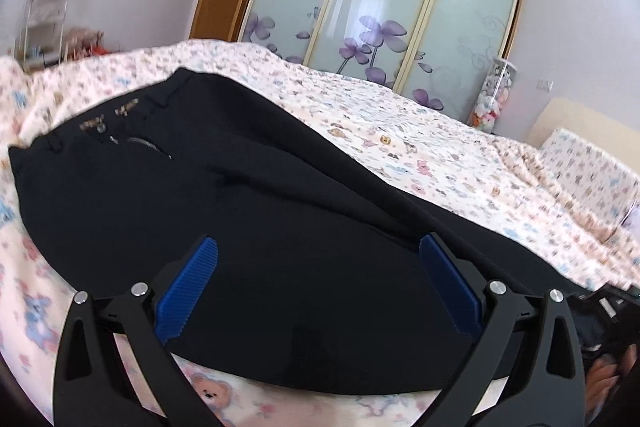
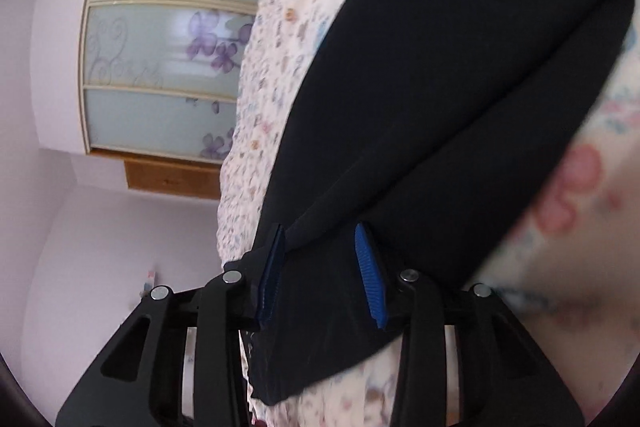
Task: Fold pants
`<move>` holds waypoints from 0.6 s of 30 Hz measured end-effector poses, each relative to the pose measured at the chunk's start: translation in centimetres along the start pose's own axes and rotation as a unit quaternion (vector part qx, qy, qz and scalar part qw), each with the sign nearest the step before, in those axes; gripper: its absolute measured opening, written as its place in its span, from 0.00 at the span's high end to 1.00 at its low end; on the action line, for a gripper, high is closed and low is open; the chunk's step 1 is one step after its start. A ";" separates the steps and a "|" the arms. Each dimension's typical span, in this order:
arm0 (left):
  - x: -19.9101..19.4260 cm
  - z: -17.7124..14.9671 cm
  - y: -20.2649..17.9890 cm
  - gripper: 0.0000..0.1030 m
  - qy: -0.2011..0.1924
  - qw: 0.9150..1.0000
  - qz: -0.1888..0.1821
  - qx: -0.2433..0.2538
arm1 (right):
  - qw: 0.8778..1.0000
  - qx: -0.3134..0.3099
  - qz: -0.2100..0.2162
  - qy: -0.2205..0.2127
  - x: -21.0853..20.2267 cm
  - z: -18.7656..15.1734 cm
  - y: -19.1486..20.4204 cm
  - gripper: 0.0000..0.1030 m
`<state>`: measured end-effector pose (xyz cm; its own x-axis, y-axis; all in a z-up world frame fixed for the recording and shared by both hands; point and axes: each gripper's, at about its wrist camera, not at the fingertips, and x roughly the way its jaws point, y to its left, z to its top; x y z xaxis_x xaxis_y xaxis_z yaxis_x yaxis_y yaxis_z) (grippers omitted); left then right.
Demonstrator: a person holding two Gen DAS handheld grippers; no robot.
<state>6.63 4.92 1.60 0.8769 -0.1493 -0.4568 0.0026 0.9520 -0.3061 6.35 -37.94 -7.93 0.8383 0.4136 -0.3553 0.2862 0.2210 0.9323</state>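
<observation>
My left tool [image 1: 318, 281] gapes empty over the pants [image 1: 224, 195]; right tool [image 2: 320, 275], half-open around the hem, may drop it.

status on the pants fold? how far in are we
Done: the black pants look folded lengthwise, legs stacked, waistband to the left on the floral bedspread.

In hand: the right gripper straddles the hem end, jaws apart, not clamped. The left gripper hovers open over mid-leg.

Left: no crosswise fold shows yet; the hem probably needs carrying toward the waistband.
</observation>
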 end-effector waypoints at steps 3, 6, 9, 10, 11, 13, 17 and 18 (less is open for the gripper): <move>0.1 0.0 0.2 0.02 -0.004 1.000 0.006 -0.006 | 1.000 0.014 -0.007 -0.012 0.0 0.0 -0.6 0.64; -0.2 -0.1 0.2 0.02 -0.019 1.000 0.011 -0.006 | 0.999 0.017 -0.013 -0.031 -0.7 -0.3 -0.9 0.72; -0.5 -0.1 0.0 0.02 -0.035 0.999 0.016 -0.001 | 0.999 0.021 -0.003 -0.038 -0.6 -0.3 -1.3 0.72; -0.6 -0.1 -0.1 0.02 -0.039 0.999 0.017 0.002 | 0.999 0.023 0.000 -0.040 -0.5 -0.3 -1.4 0.72; -0.7 -0.2 -0.2 0.02 -0.043 0.999 0.019 0.004 | 0.999 0.022 0.005 -0.040 -0.7 -0.3 -1.5 0.72; -1.0 -0.2 -0.4 0.02 -0.056 0.998 0.021 0.006 | 0.999 0.018 0.019 -0.041 -1.0 -0.3 -1.7 0.72; -0.7 -0.5 -0.9 0.02 -0.048 0.999 0.008 0.020 | 0.998 0.012 0.034 -0.043 -0.7 0.0 -1.2 0.72; -0.6 -0.5 -1.0 0.02 -0.043 0.999 0.002 0.024 | 0.998 0.003 0.033 -0.046 -0.5 0.1 -1.1 0.75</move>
<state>5.83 3.91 1.80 0.9153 -0.1231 -0.3836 0.0197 0.9647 -0.2627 5.68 -38.47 -8.75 0.8944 0.3436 -0.2863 0.2320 0.1910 0.9538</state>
